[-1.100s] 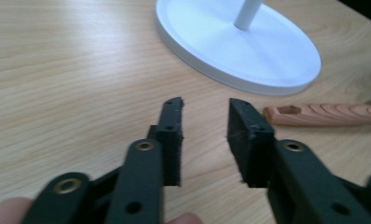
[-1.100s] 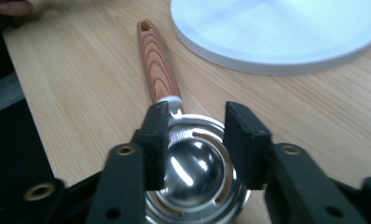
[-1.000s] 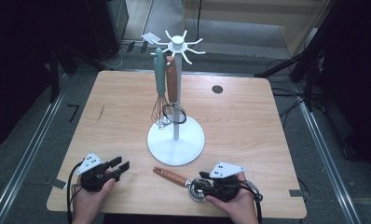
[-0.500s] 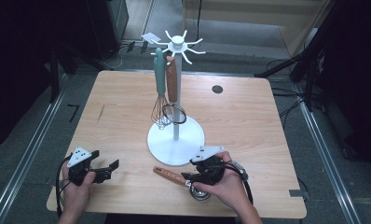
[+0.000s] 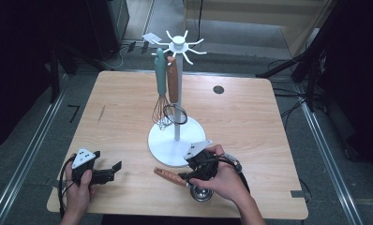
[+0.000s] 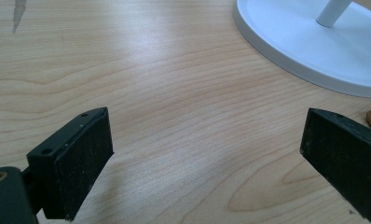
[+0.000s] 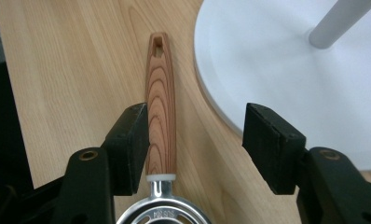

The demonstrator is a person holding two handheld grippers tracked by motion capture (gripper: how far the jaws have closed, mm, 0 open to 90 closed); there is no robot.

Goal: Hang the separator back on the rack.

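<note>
- The right gripper (image 5: 190, 174) hovers low over the near middle of the wooden table (image 5: 250, 136), just in front of the white stand's round base (image 5: 163, 145).
- Its jaws have just been opening and stand apart; the wooden-handled utensil (image 7: 160, 116) lies flat between them. One pad is just beside the handle's left edge, with no squeeze visible; the other is clear of it, over the base's rim.
- The handle, with a hanging hole at its tip, points away to the left; the metal head (image 5: 201, 193) lies at the near end, under the right hand (image 5: 224, 180).
- The left gripper (image 5: 110, 170) sits at the near left corner, released: its jaws have just been opening and stand wide over bare wood.
- A teal-handled whisk (image 5: 161, 91) and a second wooden-handled utensil (image 5: 173, 82) hang from the stand's hooks.
</note>
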